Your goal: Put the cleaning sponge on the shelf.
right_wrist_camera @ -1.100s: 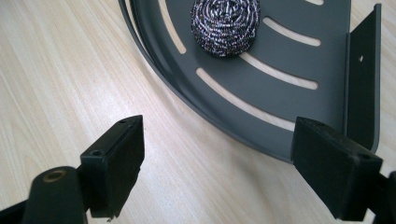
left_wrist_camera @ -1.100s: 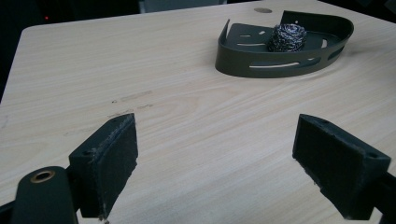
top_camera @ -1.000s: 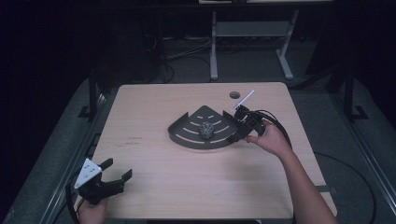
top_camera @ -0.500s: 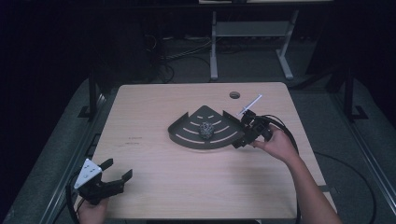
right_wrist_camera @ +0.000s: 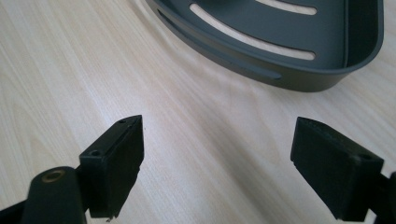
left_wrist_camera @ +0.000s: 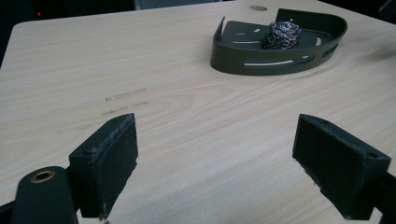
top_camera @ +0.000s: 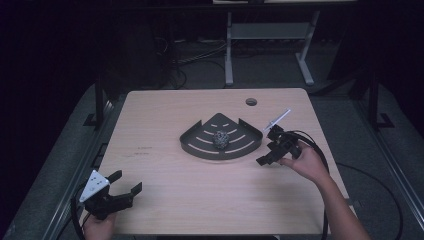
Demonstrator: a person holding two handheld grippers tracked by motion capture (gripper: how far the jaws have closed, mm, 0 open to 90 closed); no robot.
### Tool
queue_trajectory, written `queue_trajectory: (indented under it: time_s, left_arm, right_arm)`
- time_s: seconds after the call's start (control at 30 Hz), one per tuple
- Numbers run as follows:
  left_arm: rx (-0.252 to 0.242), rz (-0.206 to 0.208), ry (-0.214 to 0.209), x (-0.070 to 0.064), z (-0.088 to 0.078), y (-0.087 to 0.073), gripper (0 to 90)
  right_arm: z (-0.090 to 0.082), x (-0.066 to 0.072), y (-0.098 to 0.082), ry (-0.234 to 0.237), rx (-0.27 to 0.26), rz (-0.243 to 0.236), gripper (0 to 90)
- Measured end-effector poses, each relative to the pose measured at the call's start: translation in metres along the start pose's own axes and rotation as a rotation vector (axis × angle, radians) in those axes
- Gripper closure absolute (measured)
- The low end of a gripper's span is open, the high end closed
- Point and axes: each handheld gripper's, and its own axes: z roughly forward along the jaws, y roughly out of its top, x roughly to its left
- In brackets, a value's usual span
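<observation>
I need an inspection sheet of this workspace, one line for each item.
Surface: light wooden table with a round hole near its far edge.
Job's things: dark corner tray holding a steel scourer.
Clutter: nothing seen.
Grippers: left gripper open at the near left corner; right gripper open beside the tray's right corner, both holding nothing.
Cables: black cable trailing from the right gripper.
Surroundings: dark room, metal frame behind.

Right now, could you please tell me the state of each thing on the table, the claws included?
Corner tray: flat on the table, holding the scourer.
Steel scourer: balled up, resting inside the tray, untouched.
Left claw: open, empty, at the table's near left corner.
Right claw: open, empty, beside the tray's right end, apart from it.
</observation>
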Motion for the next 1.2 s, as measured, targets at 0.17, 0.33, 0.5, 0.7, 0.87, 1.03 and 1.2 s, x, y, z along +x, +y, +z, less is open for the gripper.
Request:
queue_trajectory:
  time_s: [0.17, 0.33, 0.5, 0.7, 0.87, 1.03, 1.2]
  left_arm:
    - [-0.002, 0.0, 0.003, 0.0, -0.001, 0.0, 13.4]
    - [-0.003, -0.001, 0.006, 0.001, -0.001, 0.0, 13.4]
    - [-0.001, -0.001, 0.006, 0.001, -0.001, 0.0, 13.3]
    - [-0.002, -0.001, 0.006, 0.0, -0.001, 0.0, 13.3]
    - [0.002, 0.001, 0.004, 0.0, 0.0, 0.0, 13.4]
    - [0.003, 0.003, 0.005, -0.001, 0.0, -0.001, 13.3]
    - [0.005, 0.007, 0.004, -0.001, 0.0, -0.001, 13.4]
  right_arm:
    - [0.0, 0.0, -0.012, 0.001, 0.003, 0.003, 17.1]
    - [-0.001, 0.0, -0.022, -0.002, -0.002, 0.012, 17.0]
    - [-0.003, -0.001, -0.033, -0.009, -0.011, 0.018, 17.0]
    - [-0.005, -0.002, -0.047, -0.013, -0.021, 0.036, 17.0]
    - [-0.006, -0.001, -0.057, -0.014, -0.035, 0.045, 17.0]
    - [-0.009, -0.001, -0.068, -0.021, -0.042, 0.052, 17.0]
    - [-0.012, 0.001, -0.077, -0.029, -0.058, 0.054, 17.1]
